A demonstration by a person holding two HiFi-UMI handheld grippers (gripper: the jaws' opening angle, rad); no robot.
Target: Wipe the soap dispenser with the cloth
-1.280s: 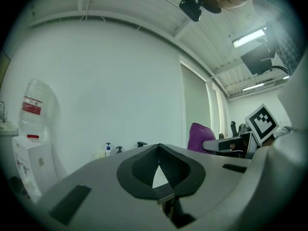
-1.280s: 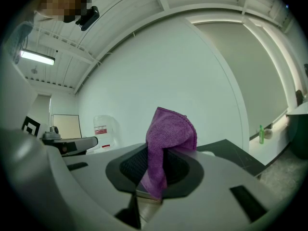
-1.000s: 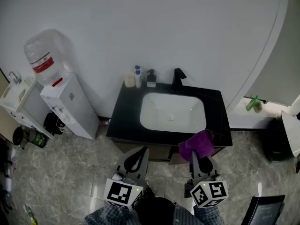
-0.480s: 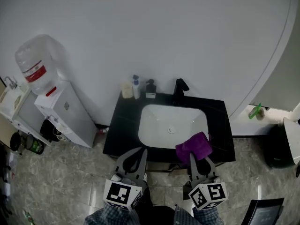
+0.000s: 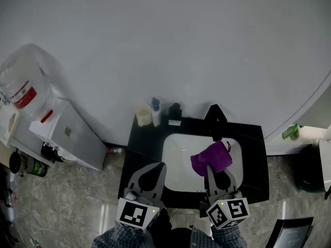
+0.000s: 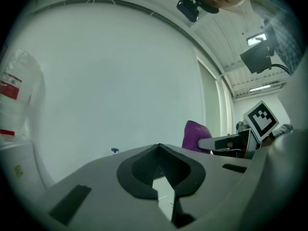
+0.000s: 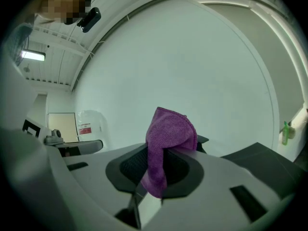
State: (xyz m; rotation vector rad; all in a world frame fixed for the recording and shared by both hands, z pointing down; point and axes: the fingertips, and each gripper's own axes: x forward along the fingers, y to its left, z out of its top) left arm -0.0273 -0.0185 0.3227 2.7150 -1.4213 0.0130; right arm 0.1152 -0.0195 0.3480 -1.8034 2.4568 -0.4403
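Observation:
Three bottles stand at the back of the black counter (image 5: 142,143): a cream bottle (image 5: 142,115), a white bottle with a blue pump (image 5: 155,112) and a dark soap dispenser (image 5: 175,113). My right gripper (image 5: 214,175) is shut on a purple cloth (image 5: 211,157), which hangs bunched over the white basin (image 5: 178,161). In the right gripper view the cloth (image 7: 168,138) sticks up from between the jaws of the right gripper (image 7: 161,170). My left gripper (image 5: 148,179) hovers at the counter's front edge, shut and with nothing in it. The left gripper view shows the left gripper (image 6: 160,148) and the blue pump tip (image 6: 114,150).
A black faucet (image 5: 214,119) stands behind the basin, right of the dispenser. A water cooler (image 5: 67,138) with a large bottle (image 5: 23,87) stands to the left. A green bottle (image 5: 289,132) sits on a ledge at right, above a dark bin (image 5: 310,172).
Both grippers have moved forward toward the sink. The purple cloth has gone from the counter's front right edge to over the basin. The bottles look nearer.

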